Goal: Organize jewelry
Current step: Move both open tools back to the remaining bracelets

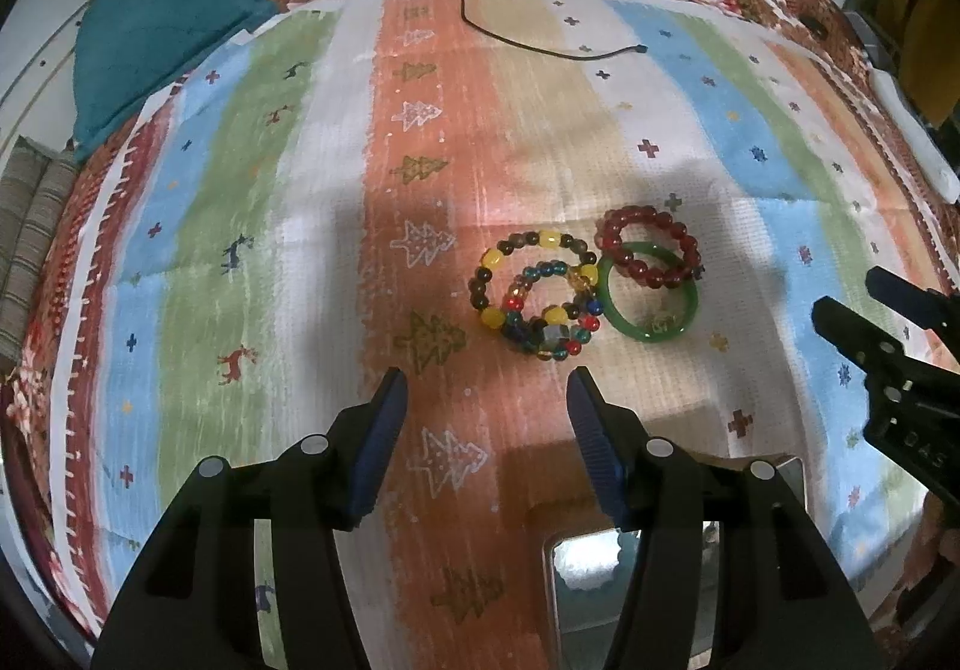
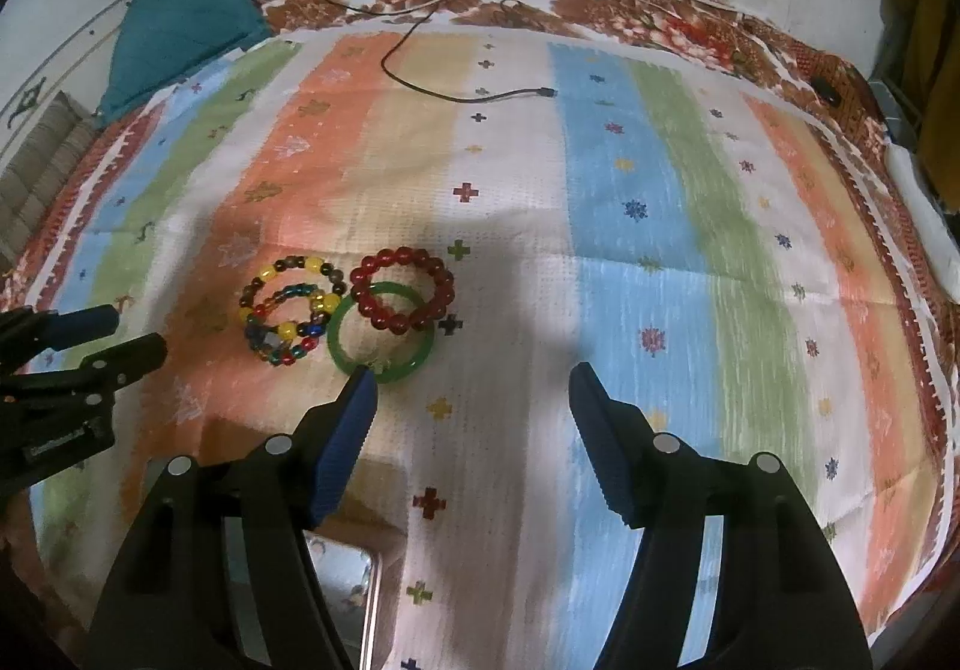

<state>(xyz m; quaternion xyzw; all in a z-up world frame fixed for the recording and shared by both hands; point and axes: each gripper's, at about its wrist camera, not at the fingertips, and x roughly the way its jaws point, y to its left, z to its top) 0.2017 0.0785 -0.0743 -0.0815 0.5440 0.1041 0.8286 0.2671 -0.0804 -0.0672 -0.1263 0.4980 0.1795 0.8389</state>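
Several bracelets lie together on the striped cloth. A yellow and dark beaded bracelet (image 1: 528, 274) (image 2: 288, 289) overlaps a multicoloured glass bead bracelet (image 1: 555, 316) (image 2: 288, 328). Beside them a green bangle (image 1: 651, 292) (image 2: 381, 340) lies partly under a dark red beaded bracelet (image 1: 651, 241) (image 2: 401, 289). My left gripper (image 1: 486, 388) hovers just short of the beaded pair, open and empty. My right gripper (image 2: 471, 379) is open and empty too, to the right of the pile; its left fingertip (image 2: 360, 379) overlaps the bangle's near edge in the picture.
A shiny open metal box (image 1: 600, 580) (image 2: 354, 574) sits near the front edge under the grippers. A black cable (image 1: 540, 40) (image 2: 456, 94) trails across the far cloth. A teal cloth bundle (image 1: 150, 34) (image 2: 180, 22) lies at the back left.
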